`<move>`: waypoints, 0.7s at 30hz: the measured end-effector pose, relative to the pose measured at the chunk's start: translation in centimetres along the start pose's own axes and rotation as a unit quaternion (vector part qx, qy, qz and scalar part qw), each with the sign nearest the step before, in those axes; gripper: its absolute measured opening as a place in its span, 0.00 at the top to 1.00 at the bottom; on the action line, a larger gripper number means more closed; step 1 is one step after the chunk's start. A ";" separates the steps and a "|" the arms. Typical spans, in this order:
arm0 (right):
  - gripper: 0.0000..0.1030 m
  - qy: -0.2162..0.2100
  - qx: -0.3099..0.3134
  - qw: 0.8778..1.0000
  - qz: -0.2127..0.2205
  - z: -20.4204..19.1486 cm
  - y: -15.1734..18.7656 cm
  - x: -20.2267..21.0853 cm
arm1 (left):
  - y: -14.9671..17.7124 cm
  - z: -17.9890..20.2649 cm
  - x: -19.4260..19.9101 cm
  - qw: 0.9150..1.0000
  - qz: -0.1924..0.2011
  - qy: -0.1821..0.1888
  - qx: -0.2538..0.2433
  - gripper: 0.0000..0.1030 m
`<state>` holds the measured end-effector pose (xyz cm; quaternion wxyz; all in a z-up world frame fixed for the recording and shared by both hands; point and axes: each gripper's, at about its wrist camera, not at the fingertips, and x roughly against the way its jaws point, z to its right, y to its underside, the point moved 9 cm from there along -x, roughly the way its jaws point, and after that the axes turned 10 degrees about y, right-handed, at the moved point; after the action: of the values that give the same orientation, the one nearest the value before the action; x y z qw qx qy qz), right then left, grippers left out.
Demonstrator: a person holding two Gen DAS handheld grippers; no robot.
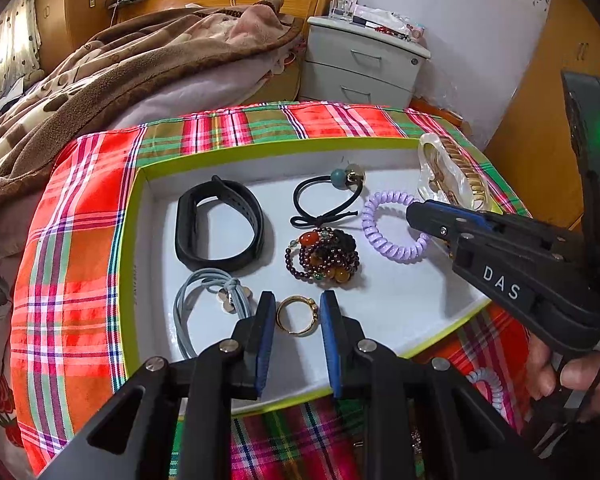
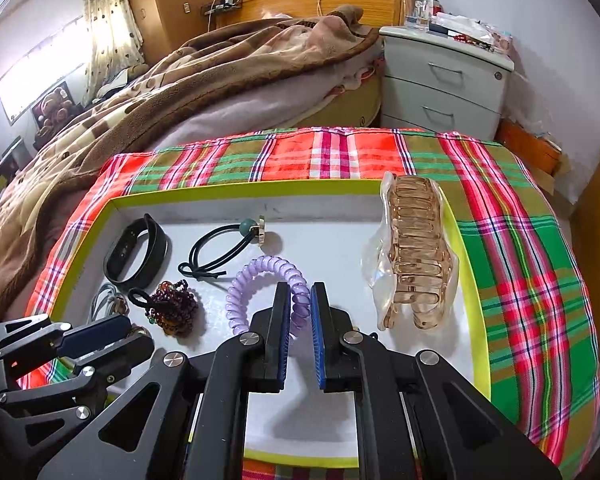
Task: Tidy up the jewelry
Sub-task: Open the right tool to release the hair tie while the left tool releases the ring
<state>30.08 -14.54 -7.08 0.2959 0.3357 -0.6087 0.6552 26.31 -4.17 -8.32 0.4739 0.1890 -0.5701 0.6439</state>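
Ring (image 1: 298, 315) btwn open L gripper (image 1: 296, 312) jaws; R gripper (image 2: 300, 308) pinching purple coil tie (image 2: 266, 290)

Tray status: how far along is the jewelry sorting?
Done: band, black tie, beads, grey tie and clip lie in the tray. In hand: right gripper pinches the purple coil; left gripper straddles the gold ring, open. Left: a pale coil on the cloth.
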 end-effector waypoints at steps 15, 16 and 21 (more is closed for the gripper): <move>0.84 -0.004 -0.009 1.000 0.010 0.3 -0.2 0.7 | 0.0 0.6 0.5 1.000 0.005 0.008 -0.002 0.67; 0.84 -0.005 -0.009 1.000 0.011 0.3 -0.2 0.8 | 0.0 0.6 0.6 1.000 0.005 0.006 -0.001 0.67; 0.83 -0.007 -0.014 1.000 0.017 0.4 -0.1 1.6 | 0.2 0.7 1.5 1.000 0.010 0.000 -0.003 0.66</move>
<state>29.24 -14.95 -5.75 0.2855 0.3258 -0.6250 0.6494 25.19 -4.23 -7.06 0.4679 0.1818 -0.5738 0.6471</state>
